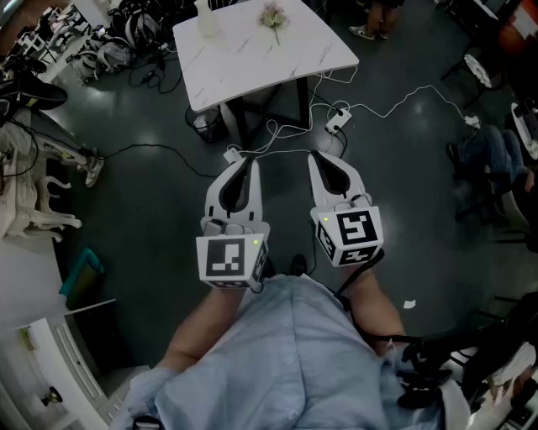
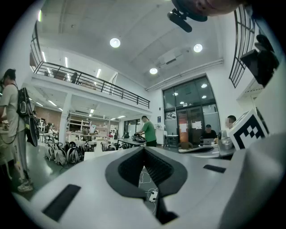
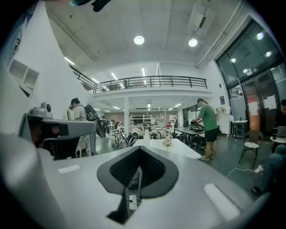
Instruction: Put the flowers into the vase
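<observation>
"Head view first: how far along is the job?"

"Not begun, I'd say. The flowers (image 1: pixel 272 17) lie on the white worktop (image 1: pixel 252 67) toward its far side. The vase (image 1: pixel 207 18) stands apart from them near the far left corner. It's too small to be sure, but I see no stem in it."

"And the claws?"

"Both are held close in front of the person's body, well short of the worktop. The left claw (image 1: pixel 234 156) has its jaws together with nothing between them. The left gripper view shows only floor and cable through the gap behind the tips. The right claw (image 1: pixel 317 157) is closed and empty too. In the right gripper view it points toward the worktop, with flowers and vase far off beyond its tip."

"So everything is left to do?"

"As I judge it, yes: walk up, open a claw, take the flowers by the stem, carry them to the vase."

"Room to move?"

"Open dark floor lies between the person and the worktop. Mind the white cables (image 1: pixel 378 109) and the power strip (image 1: pixel 338 120) on the floor by the worktop's near right corner. There's also the bin (image 1: pixel 206 126) under its near edge. The white chairs (image 1: pixel 34 201) at the left are well apart."
</observation>
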